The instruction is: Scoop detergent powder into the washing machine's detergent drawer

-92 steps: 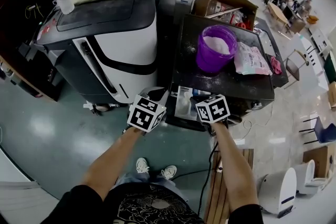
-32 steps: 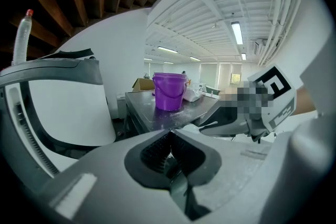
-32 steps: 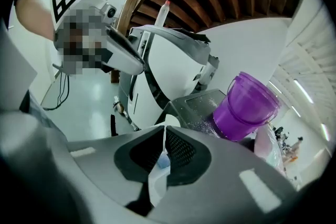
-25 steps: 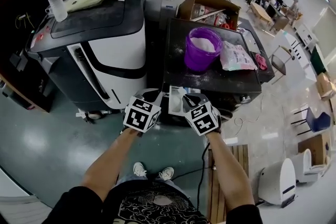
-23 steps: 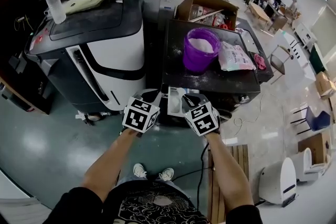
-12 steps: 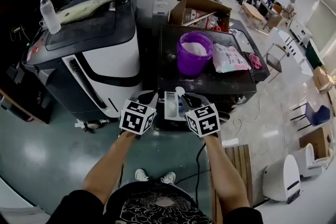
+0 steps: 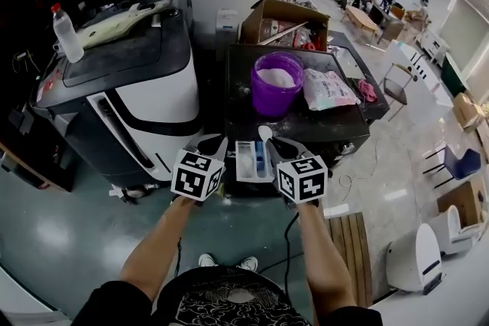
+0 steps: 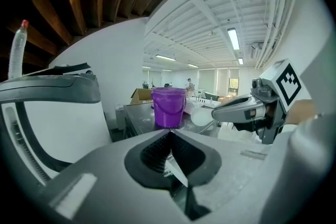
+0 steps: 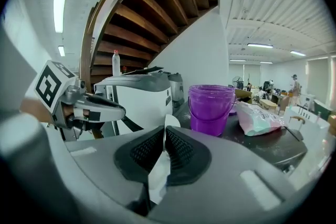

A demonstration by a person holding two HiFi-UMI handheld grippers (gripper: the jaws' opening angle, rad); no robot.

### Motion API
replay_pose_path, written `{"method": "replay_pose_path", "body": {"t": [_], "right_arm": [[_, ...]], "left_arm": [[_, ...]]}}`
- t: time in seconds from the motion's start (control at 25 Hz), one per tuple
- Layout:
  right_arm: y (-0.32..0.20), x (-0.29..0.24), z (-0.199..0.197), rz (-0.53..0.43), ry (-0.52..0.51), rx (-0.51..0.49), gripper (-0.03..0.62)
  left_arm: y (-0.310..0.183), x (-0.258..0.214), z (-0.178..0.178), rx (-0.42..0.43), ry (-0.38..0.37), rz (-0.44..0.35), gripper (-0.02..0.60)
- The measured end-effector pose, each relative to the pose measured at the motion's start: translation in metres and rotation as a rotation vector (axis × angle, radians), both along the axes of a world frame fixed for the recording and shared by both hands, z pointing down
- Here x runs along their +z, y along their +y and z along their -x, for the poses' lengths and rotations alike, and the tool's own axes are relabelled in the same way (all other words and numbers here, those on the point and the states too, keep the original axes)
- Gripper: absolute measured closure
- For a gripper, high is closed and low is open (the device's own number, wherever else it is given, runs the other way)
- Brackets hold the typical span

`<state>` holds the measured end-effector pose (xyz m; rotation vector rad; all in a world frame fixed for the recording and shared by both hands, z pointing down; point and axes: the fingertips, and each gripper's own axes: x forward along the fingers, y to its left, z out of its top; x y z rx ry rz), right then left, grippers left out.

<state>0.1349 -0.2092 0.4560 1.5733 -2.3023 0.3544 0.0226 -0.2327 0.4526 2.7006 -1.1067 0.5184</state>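
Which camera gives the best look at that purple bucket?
The head view: it looks down into the purple bucket and shows the white powder inside. The left gripper view and the right gripper view each show only its outer wall from the side, not what it holds.

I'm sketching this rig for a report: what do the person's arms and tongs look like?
Both the left tongs and right tongs are grey, with black ribbed pads and a white cube of black square markers. Short black sleeves; forearms bare.
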Motion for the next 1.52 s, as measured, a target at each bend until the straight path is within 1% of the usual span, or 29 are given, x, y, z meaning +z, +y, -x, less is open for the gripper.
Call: {"method": "replay_pose_path", "body": {"t": [0.16, 0.36, 0.52, 0.72, 1.0, 1.16, 1.52], "right_arm": [[0.001, -0.010, -0.011, -0.016, -0.046, 0.042, 0.559], [0.005, -0.020, -0.022, -0.039, -0.067, 0.082, 0.559], [0.007, -0.026, -0.026, -0.055, -0.069, 0.101, 0.559], [0.010, -0.039, -0.034, -0.084, -0.058, 0.122, 0.559], [0.019, -0.055, -0.041, -0.133, -0.075, 0.157, 0.559], [0.025, -0.054, -0.044, -0.132, -0.084, 0.175, 0.559], [0.030, -0.055, -0.046, -0.139, -0.080, 0.183, 0.559]], "left_arm": [[-0.002, -0.007, -0.001, -0.001, 0.006, -0.016, 0.581], [0.000, -0.015, -0.003, 0.002, 0.012, -0.032, 0.581], [0.000, -0.018, 0.003, -0.008, 0.005, -0.045, 0.581], [0.000, -0.024, 0.013, -0.031, 0.028, -0.044, 0.581], [0.000, -0.034, 0.016, -0.016, 0.010, -0.072, 0.581], [0.003, -0.032, 0.016, -0.008, -0.005, -0.075, 0.581], [0.002, -0.033, 0.015, -0.012, 0.006, -0.073, 0.581]]}}
